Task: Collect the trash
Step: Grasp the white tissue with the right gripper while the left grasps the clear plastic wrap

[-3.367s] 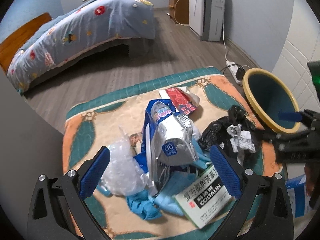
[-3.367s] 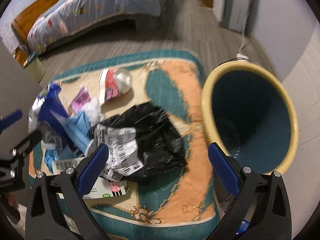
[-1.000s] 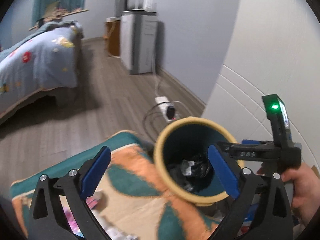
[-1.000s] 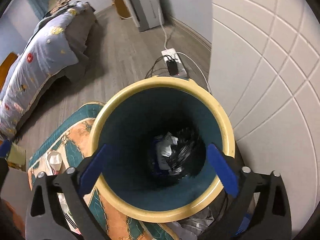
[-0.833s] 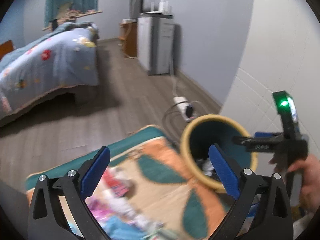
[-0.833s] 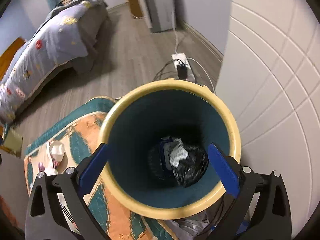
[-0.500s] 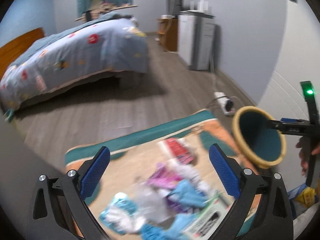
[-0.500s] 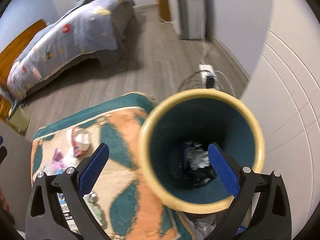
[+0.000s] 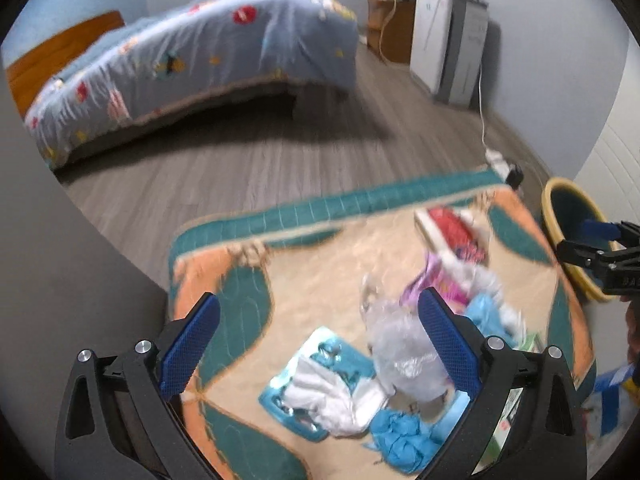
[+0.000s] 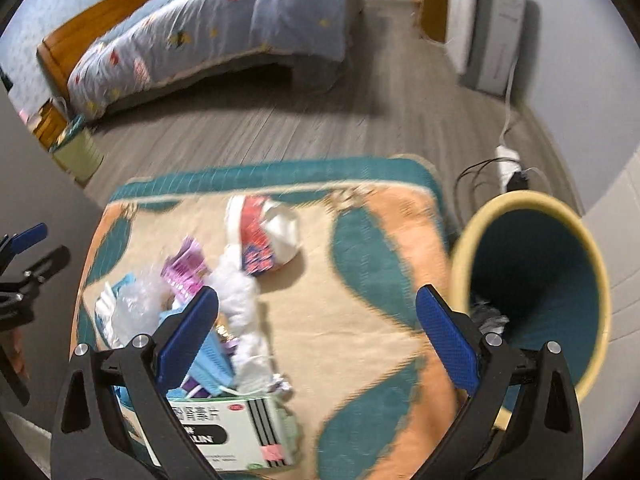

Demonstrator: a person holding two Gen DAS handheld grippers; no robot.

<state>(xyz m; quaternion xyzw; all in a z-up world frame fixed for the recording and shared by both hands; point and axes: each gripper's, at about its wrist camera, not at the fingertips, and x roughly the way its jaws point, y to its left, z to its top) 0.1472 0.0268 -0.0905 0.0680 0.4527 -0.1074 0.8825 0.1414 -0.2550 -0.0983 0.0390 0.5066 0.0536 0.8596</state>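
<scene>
Loose trash lies on a teal and orange rug: a clear plastic bag, a white and teal wrapper, blue cloth, a red and white packet and a green-white medicine box. A yellow-rimmed teal bin stands at the rug's right edge, with dark trash in its bottom. My left gripper is open and empty above the left of the pile. My right gripper is open and empty over the rug, left of the bin.
A bed with a blue patterned quilt stands across the wooden floor. A white cabinet is at the far right wall. A power strip with cables lies behind the bin. A grey wall surface rises at the left.
Both grippers have swung left, away from the bin and back over the trash on the rug. The black bag lies in the bin now. Both stay open and empty.
</scene>
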